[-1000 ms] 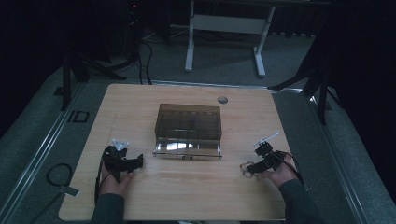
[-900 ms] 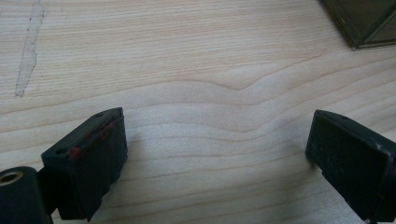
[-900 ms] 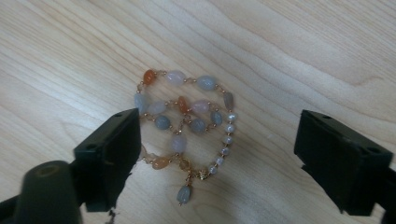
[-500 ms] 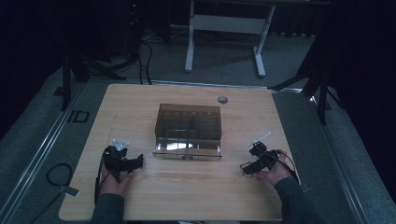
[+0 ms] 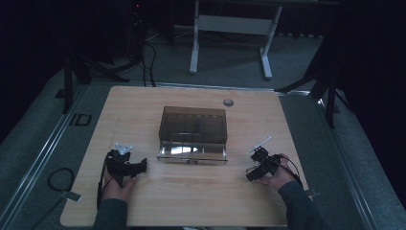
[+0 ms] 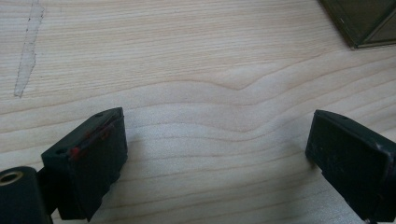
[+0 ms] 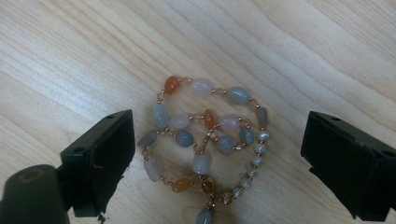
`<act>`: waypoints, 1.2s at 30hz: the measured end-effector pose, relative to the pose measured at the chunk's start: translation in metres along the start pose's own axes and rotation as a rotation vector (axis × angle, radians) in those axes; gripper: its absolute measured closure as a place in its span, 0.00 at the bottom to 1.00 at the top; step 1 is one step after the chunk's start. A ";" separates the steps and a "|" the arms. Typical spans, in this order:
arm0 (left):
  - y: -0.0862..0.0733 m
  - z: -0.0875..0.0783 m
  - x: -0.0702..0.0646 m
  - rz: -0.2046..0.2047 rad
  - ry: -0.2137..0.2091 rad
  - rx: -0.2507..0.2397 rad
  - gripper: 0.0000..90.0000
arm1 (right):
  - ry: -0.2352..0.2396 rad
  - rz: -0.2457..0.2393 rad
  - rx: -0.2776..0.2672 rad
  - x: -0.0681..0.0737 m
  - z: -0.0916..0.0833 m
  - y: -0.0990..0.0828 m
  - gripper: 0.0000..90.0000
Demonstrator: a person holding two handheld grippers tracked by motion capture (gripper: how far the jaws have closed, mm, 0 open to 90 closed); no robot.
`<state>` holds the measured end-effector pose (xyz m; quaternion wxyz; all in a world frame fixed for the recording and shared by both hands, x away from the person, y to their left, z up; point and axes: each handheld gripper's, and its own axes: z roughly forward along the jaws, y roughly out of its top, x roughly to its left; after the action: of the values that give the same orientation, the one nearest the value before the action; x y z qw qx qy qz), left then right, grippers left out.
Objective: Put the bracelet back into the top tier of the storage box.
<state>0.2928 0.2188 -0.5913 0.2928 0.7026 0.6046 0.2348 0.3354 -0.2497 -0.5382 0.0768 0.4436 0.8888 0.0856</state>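
Bracelet [image 7: 205, 144]: smooth stone beads, coiled on wood-grain table [image 7: 70, 56] | right claw [image 7: 217, 154] spread, empty | left claw [image 6: 217, 158] spread.

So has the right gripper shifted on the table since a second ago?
Yes, slightly. In the high view the right gripper has drawn toward the person's edge and a little toward the smoked box. Its jaws have just been opening, with the bead bracelet lying between them.

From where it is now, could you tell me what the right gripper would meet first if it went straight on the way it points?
Most likely the beaded bracelet, which lies coiled on the wooden table between the open jaws of the right gripper. How far off it lies is unclear.
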 end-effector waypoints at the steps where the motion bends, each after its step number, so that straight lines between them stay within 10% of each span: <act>1: 0.000 0.000 0.000 0.000 0.000 0.000 0.06 | -0.004 -0.001 0.005 0.000 0.000 0.000 0.11; 17: 0.000 0.000 0.000 0.001 -0.001 0.000 0.06 | 0.007 0.002 0.051 0.000 0.007 0.004 0.18; 36: 0.000 0.000 0.000 0.002 -0.003 -0.001 0.06 | 0.029 -0.002 0.106 -0.010 0.000 0.014 0.78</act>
<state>0.2927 0.2185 -0.5913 0.2937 0.7035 0.6032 0.2343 0.3524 -0.2497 -0.5347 0.0404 0.4446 0.8937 0.0448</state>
